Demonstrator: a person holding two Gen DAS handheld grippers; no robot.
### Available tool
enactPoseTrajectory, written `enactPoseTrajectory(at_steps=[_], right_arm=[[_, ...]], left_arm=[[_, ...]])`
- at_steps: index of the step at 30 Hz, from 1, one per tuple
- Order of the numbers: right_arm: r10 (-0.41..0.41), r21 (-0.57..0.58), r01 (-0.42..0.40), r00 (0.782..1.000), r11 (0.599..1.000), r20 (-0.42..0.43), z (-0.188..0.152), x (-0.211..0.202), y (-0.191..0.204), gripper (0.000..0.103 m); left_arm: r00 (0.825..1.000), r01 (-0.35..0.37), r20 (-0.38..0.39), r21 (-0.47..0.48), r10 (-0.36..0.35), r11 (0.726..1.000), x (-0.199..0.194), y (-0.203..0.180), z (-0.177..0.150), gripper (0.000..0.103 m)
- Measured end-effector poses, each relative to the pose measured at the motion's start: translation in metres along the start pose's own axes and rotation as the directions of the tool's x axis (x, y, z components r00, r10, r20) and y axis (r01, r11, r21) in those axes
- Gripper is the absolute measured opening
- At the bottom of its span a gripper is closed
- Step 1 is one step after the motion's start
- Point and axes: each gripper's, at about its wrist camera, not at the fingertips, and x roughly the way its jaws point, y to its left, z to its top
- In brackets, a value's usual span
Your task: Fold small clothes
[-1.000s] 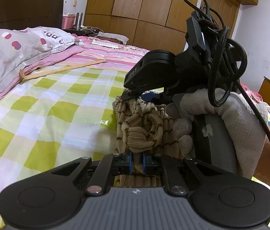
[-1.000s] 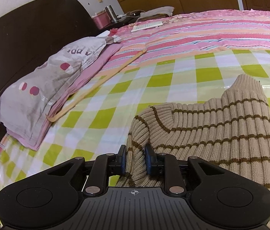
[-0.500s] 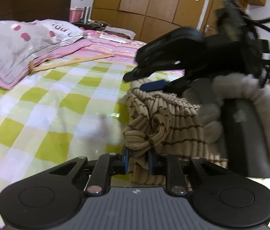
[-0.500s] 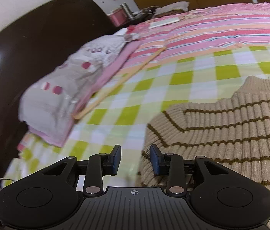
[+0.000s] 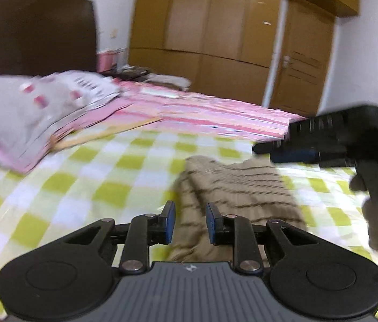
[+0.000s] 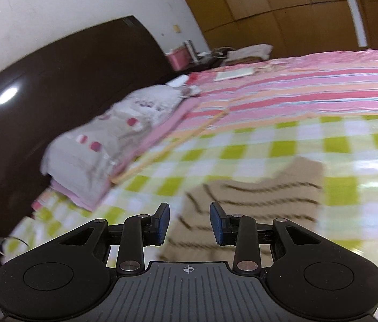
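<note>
A small beige knit sweater with brown stripes [image 5: 232, 187] lies folded on the green-and-white checked bed sheet [image 5: 81, 187]. My left gripper [image 5: 189, 221] is open and empty, raised just above the sweater's near edge. My right gripper [image 6: 189, 221] is open and empty too, lifted above the same sweater [image 6: 264, 201]. In the left wrist view the right gripper [image 5: 283, 150] shows at the right, held by a gloved hand, apart from the cloth. Both views are motion-blurred.
A grey pillow with pink dots [image 5: 36, 107] on pink bedding lies at the left by the dark headboard [image 6: 54, 86]. A pink striped blanket [image 6: 296, 94] covers the far bed. A thin wooden stick [image 6: 173, 145] lies by the pillow. Wooden wardrobes [image 5: 215, 40] stand behind.
Both grippers were shut on the sweater a second ago. The right opened first, then the left. Both have lifted and pulled back, and the sweater lies flat on the sheet.
</note>
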Motion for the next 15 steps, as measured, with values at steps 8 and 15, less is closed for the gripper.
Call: enactPoseTrajectory(at_steps=[8,15], right_arm=[[-0.129,0.01,0.129,0.991,0.992,-0.041,-0.037,-0.017,-0.039,0.034],[-0.165,-0.007,0.165,0.983,0.986,-0.079,-0.061,-0.002,-0.05,0.049]], left_arm=[[0.998,-0.046,-0.039,0.092,0.05,0.995,0.057,-0.018,0.006,0.03],[0.953,-0.184,-0.223,0.099,0.203,0.978,0.087,0.019,-0.029,0.026]])
